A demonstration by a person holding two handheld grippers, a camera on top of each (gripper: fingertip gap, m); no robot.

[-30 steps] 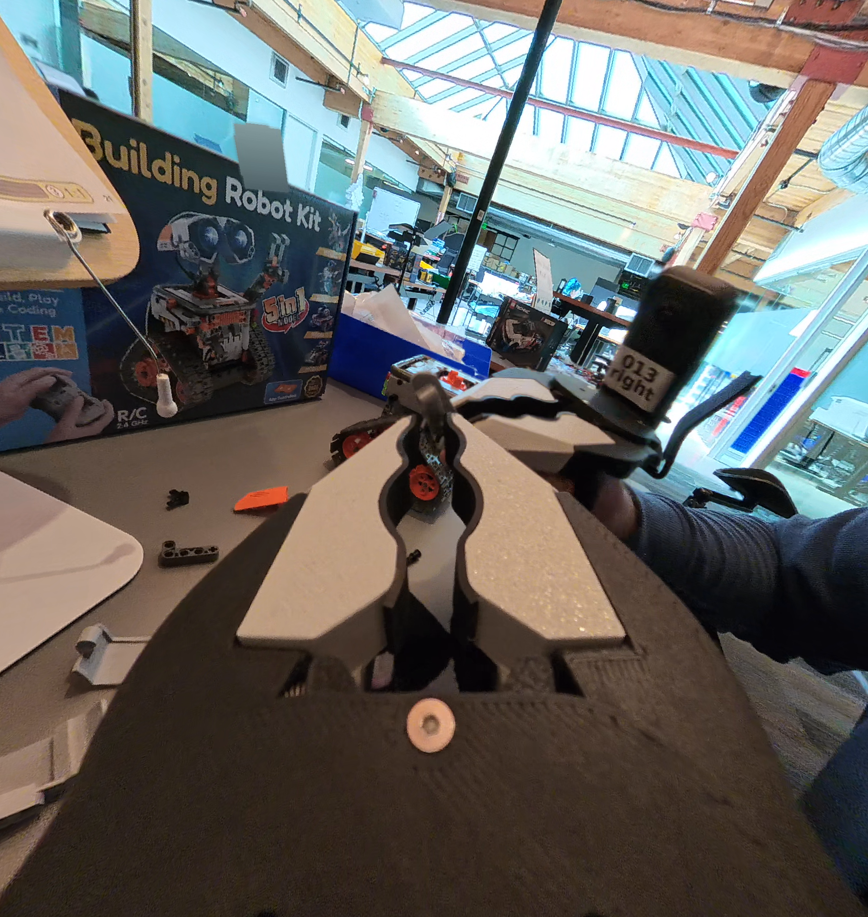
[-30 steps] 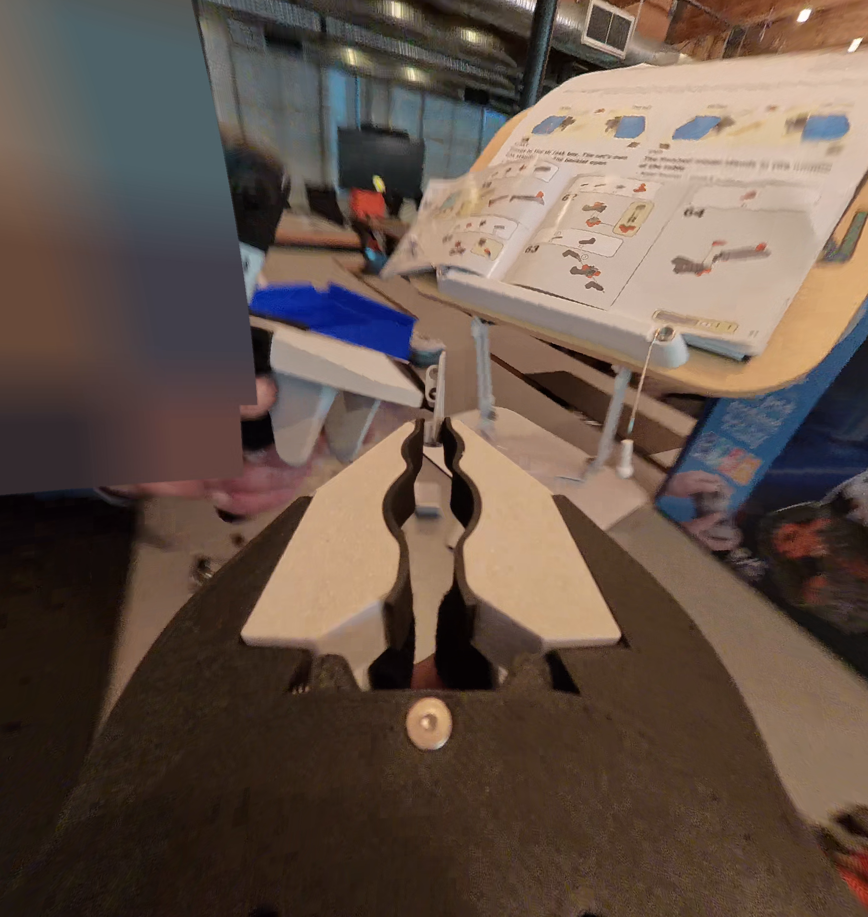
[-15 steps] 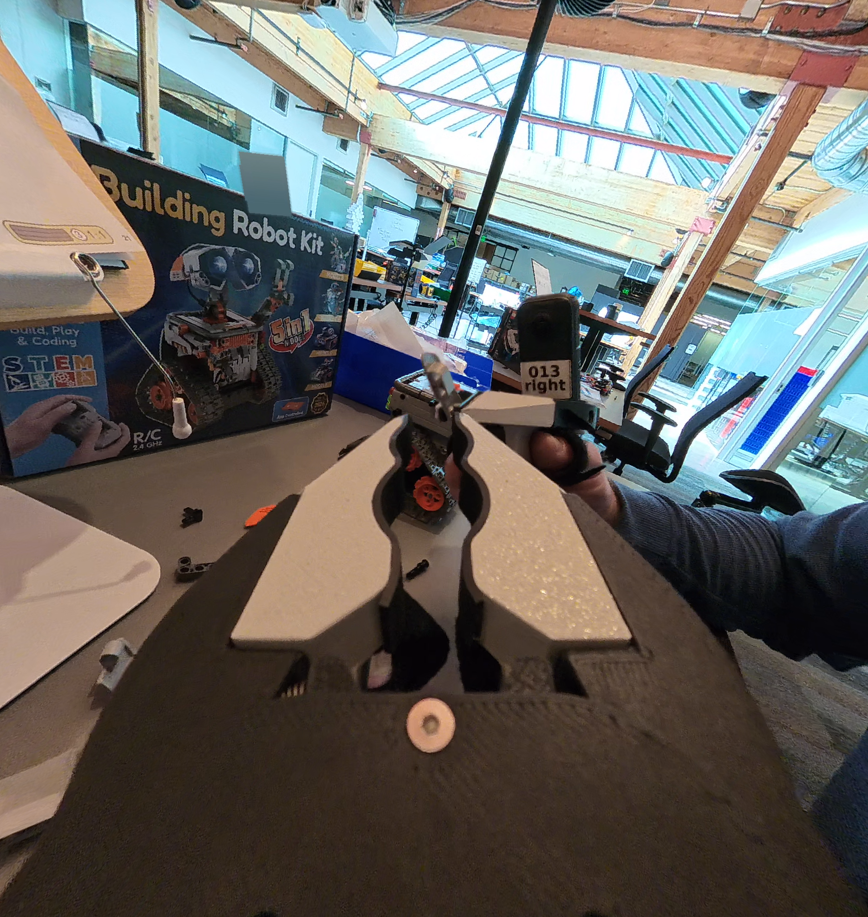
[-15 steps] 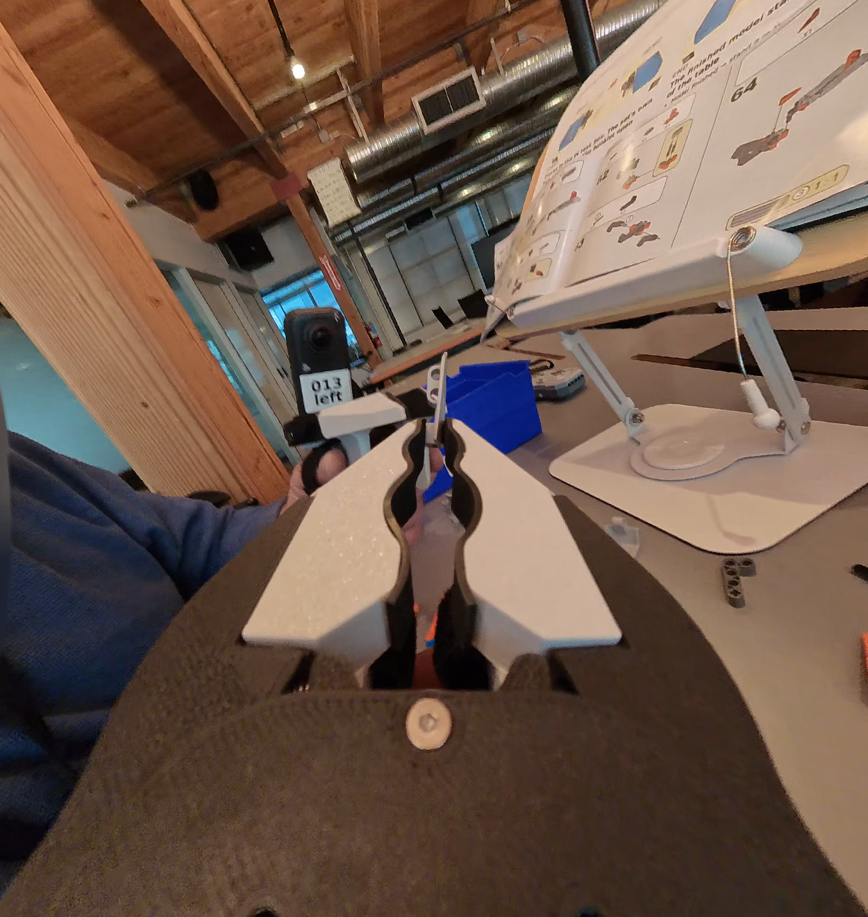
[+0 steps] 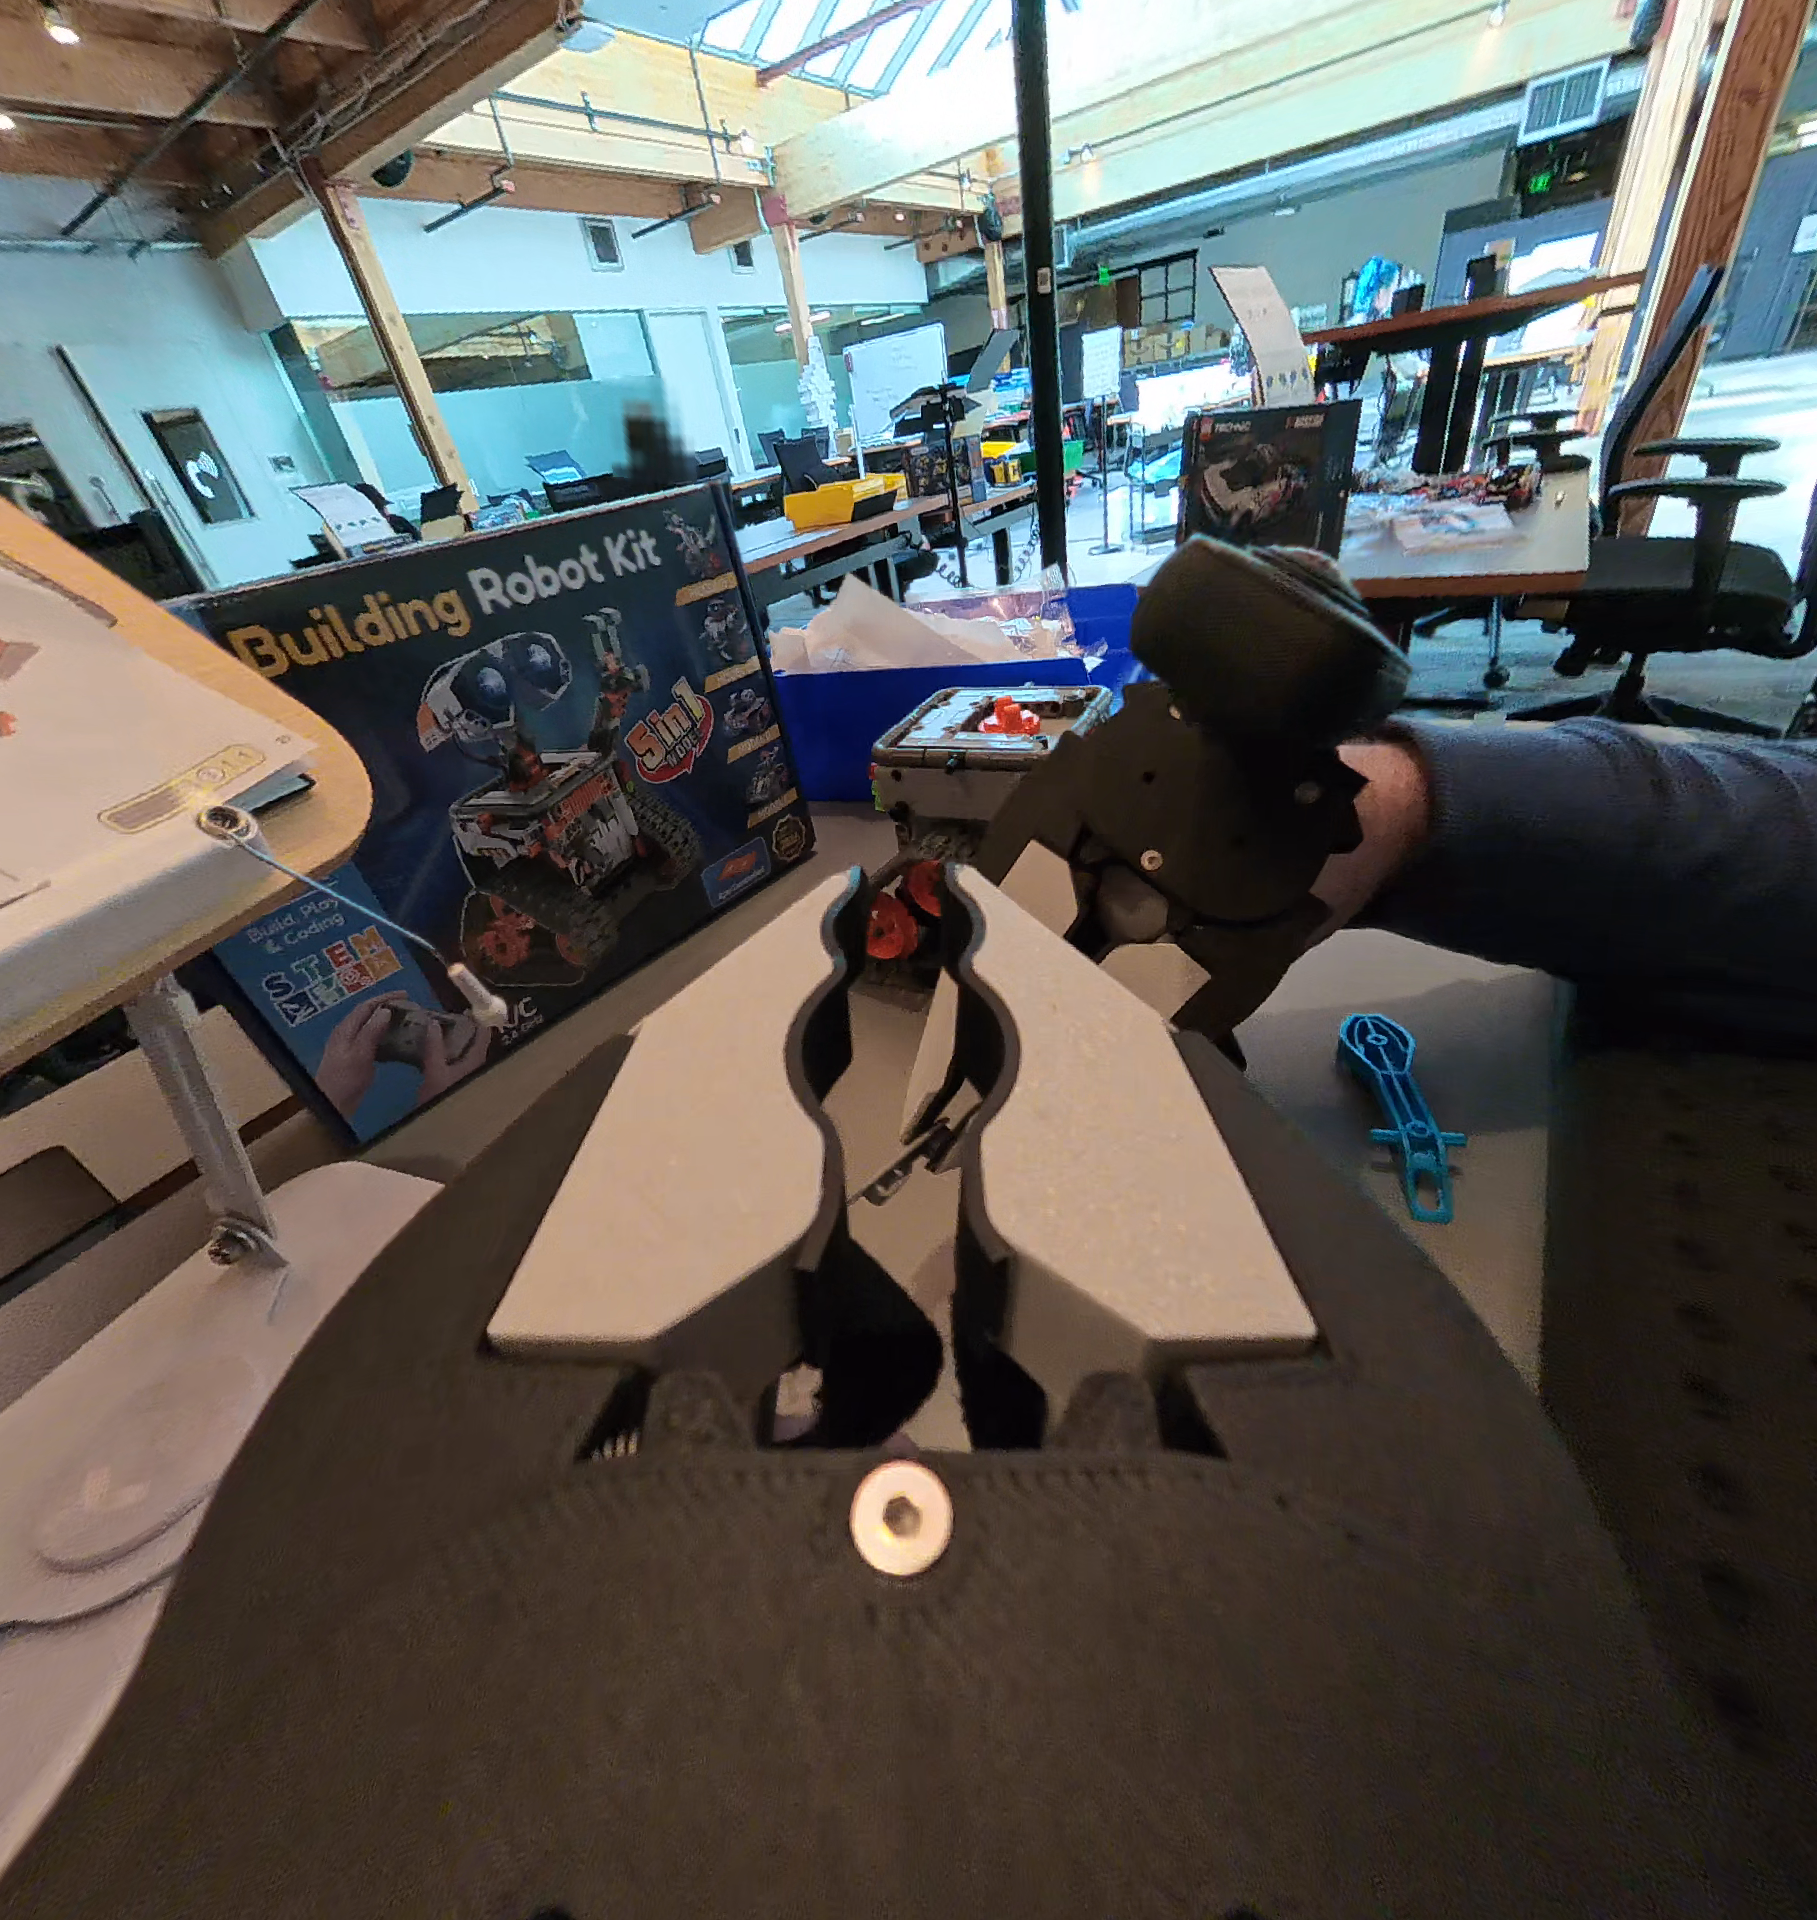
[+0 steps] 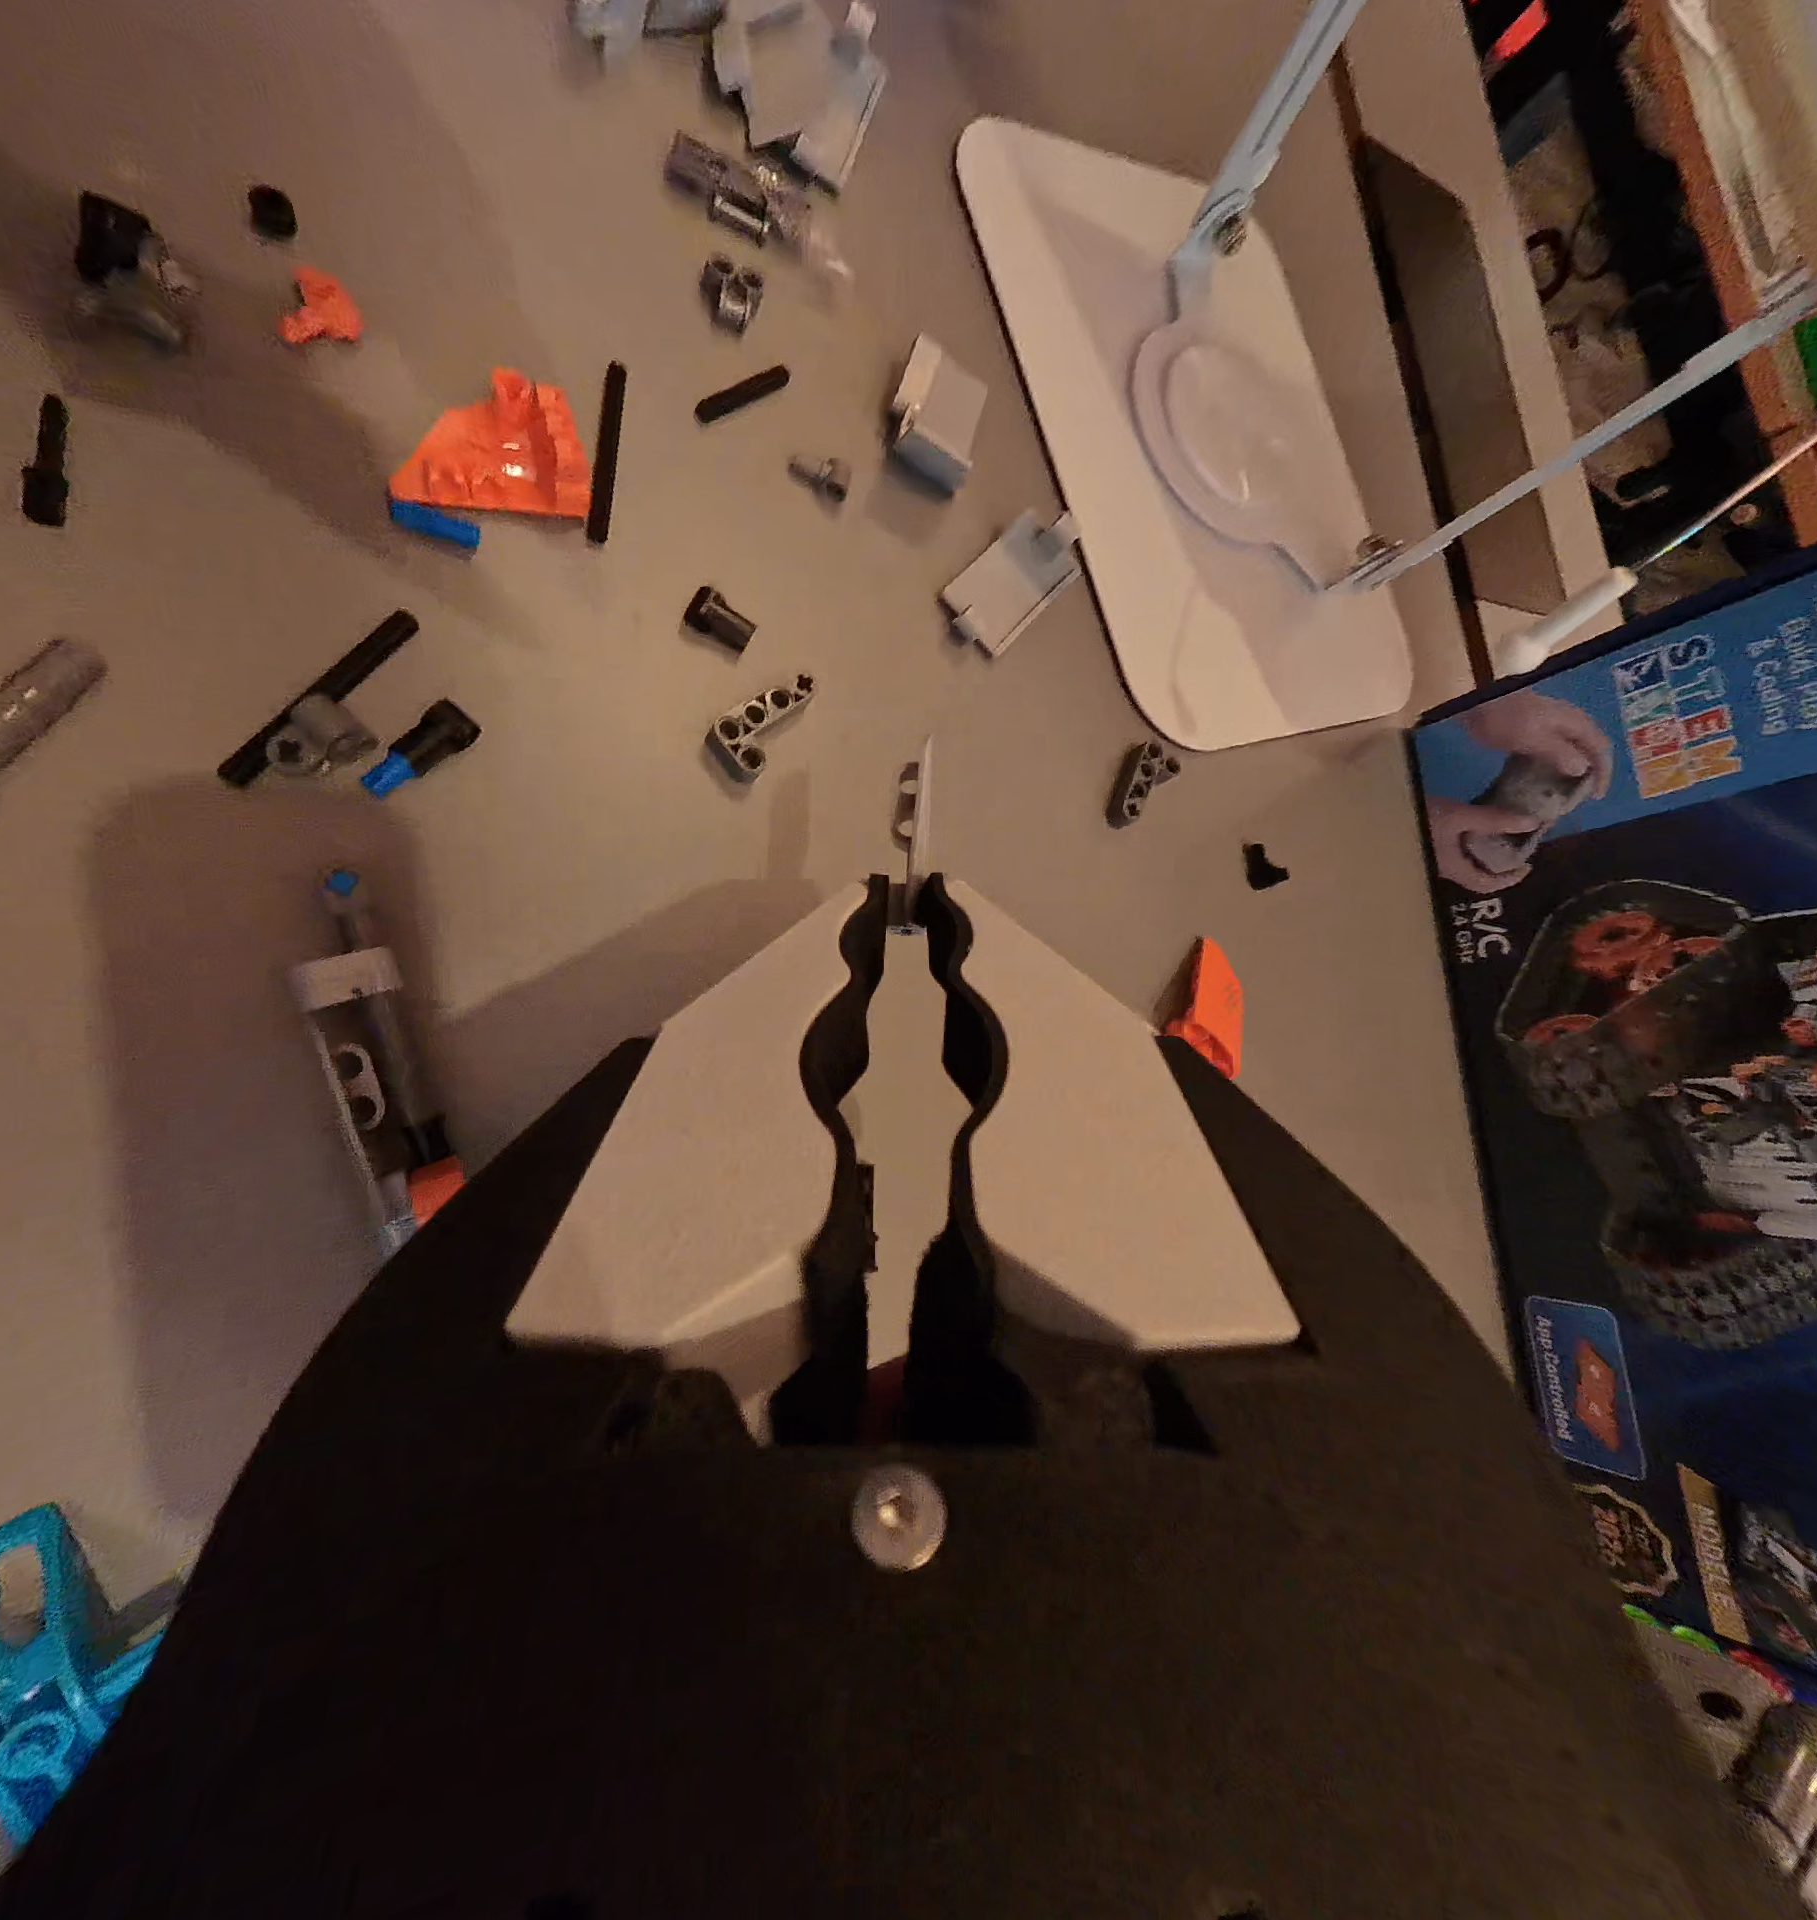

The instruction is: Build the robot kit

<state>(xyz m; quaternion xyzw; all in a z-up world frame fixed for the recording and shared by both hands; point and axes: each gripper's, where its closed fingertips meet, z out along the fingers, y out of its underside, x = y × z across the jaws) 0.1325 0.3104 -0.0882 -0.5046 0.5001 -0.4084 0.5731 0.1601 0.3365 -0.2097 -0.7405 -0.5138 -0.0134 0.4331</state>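
Observation:
My left gripper [image 5: 902, 899] is shut on a small tracked robot model [image 5: 987, 732], grey with orange wheels, held above the table. The black body of the right gripper [image 5: 1195, 821] hangs just right of the model, pointing down, with a hand and a blue sleeve [image 5: 1610, 831] behind it. In the right wrist view my right gripper [image 6: 906, 896] looks straight down at the table and is shut on a thin grey plate piece [image 6: 922, 816] that sticks out past the tips.
A robot kit box [image 5: 530, 769] stands behind, also at right [image 6: 1662, 1039]. A book stand's white base [image 6: 1195, 447] lies ahead. Loose parts scatter the table: an orange panel [image 6: 499, 457], a grey L-beam [image 6: 758, 722], black axles. A blue tool [image 5: 1397, 1112] lies right. The grippers' ends are close to 12 cm from one another.
The right gripper has swung from facing the left gripper to pointing down at the table, still holding the grey piece. The left gripper has kept hold of the model and tilted lower.

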